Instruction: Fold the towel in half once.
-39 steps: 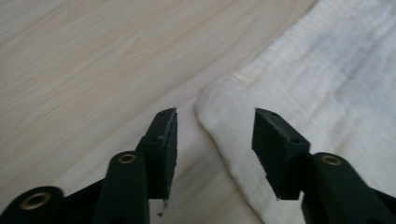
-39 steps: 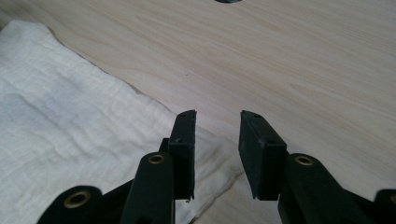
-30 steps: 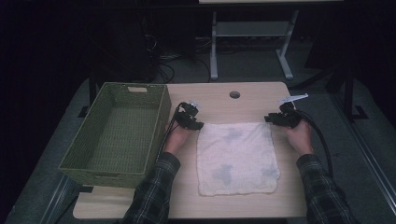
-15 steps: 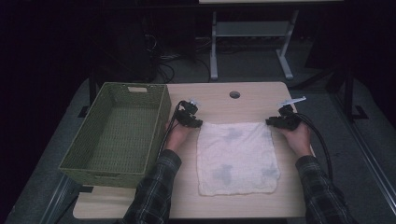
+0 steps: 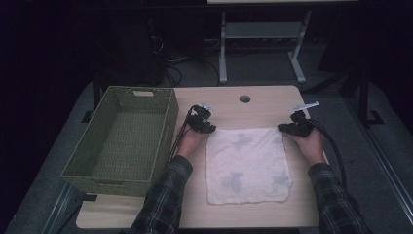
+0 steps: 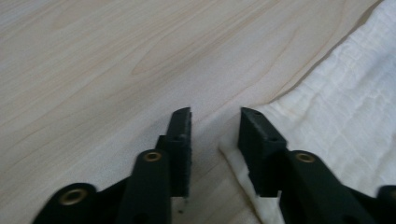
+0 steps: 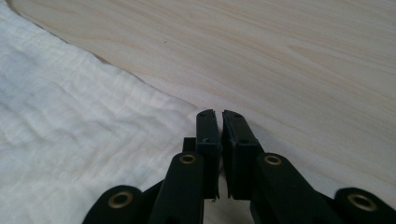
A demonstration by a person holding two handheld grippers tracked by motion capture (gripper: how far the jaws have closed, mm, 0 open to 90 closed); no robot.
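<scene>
A white cloth [image 5: 248, 165] lies flat on the wooden table [image 5: 263, 102]. My left gripper [image 5: 209, 128] rests at its far left corner. In the left gripper view the jaws [image 6: 215, 116] stand a little apart and have just been closing. One jaw is over the cloth [image 6: 355, 93], the other over bare wood, with the corner between them. My right gripper [image 5: 283, 128] is at the far right corner. Its jaws [image 7: 215, 114] have just closed and are shut at the edge of the cloth [image 7: 70, 116], pinching the corner.
A green woven basket [image 5: 168, 122], with nothing in it, stands at the table's left, close beside the left hand. A round cable hole [image 5: 245, 99] sits near the far edge. Cables trail from both grippers. A metal stand [image 5: 263, 34] rises behind the table.
</scene>
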